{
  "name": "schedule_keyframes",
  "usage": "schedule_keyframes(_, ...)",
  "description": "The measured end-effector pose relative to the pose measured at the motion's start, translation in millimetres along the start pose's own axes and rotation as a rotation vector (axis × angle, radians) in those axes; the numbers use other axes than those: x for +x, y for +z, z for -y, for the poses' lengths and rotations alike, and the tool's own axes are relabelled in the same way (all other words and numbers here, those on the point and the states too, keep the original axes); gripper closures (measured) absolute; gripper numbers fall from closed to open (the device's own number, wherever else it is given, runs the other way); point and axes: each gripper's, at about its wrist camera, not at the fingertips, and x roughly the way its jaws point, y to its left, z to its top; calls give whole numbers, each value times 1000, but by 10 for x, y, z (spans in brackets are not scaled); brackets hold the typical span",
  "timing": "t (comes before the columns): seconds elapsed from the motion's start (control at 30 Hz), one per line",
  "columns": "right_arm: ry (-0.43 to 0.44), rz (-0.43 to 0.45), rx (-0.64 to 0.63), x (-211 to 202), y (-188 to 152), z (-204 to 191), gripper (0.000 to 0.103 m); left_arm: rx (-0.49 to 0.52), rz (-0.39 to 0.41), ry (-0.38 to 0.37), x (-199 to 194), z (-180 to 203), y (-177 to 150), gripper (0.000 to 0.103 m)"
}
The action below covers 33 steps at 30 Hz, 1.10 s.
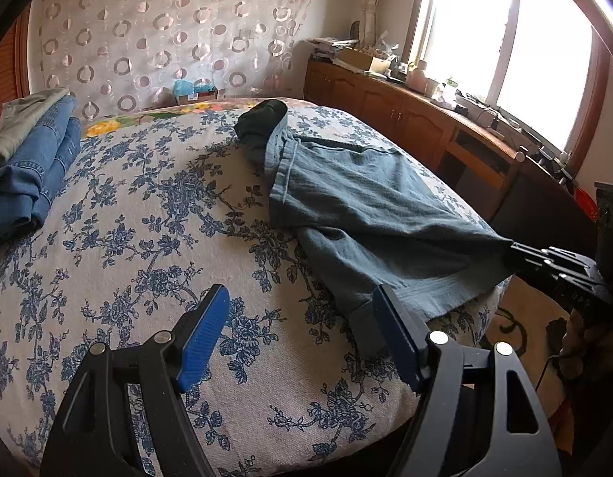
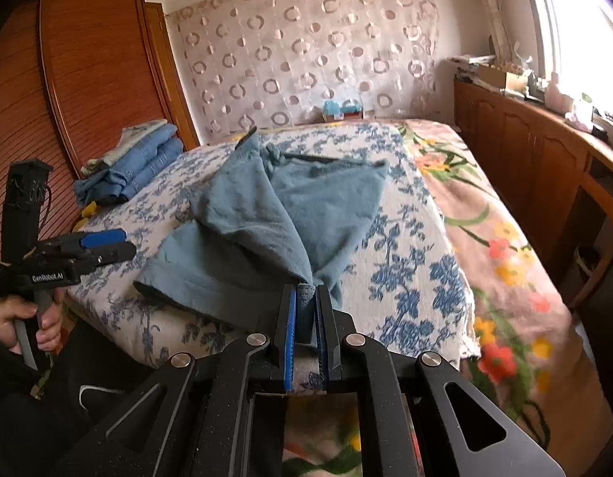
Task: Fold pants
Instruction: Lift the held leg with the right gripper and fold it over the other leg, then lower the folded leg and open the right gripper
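Observation:
Grey-blue pants (image 1: 358,206) lie on the bed, waistband far, leg hems near the front edge; they also show in the right wrist view (image 2: 243,230). My left gripper (image 1: 302,330) is open just above the bed, its right finger at the near hem corner, with nothing between its pads. My right gripper (image 2: 305,306) is shut on a pants hem and pulls the cloth taut off the bed edge. It appears in the left wrist view (image 1: 513,252) at the right. The left gripper shows in the right wrist view (image 2: 119,244) at the left.
The bed has a blue floral cover (image 1: 147,218). A stack of folded jeans (image 1: 32,163) sits at its far left. A wooden cabinet (image 1: 406,119) with clutter runs along the right under the window. A wooden wardrobe (image 2: 88,79) stands left.

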Motion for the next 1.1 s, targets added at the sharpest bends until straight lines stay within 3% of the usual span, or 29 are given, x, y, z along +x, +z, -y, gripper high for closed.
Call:
schedule_keyframes(0.27, -11, -9, 2, -19, 37, 26, 94, -2, 6, 6, -12, -20, 6, 28)
schedule_keyframes(0.4, -36, 15, -5, -88, 95, 14, 78, -2, 16, 10, -44, -44, 30, 28)
schedule_keyframes(0.6, -30, 28, -24, -125, 210, -44, 76, 5, 31, 11, -33, -69, 178, 28)
schedule_keyframes(1.1, 76, -18, -91, 515, 617, -344, 71, 38, 54, 47, 9, -268, 382, 28)
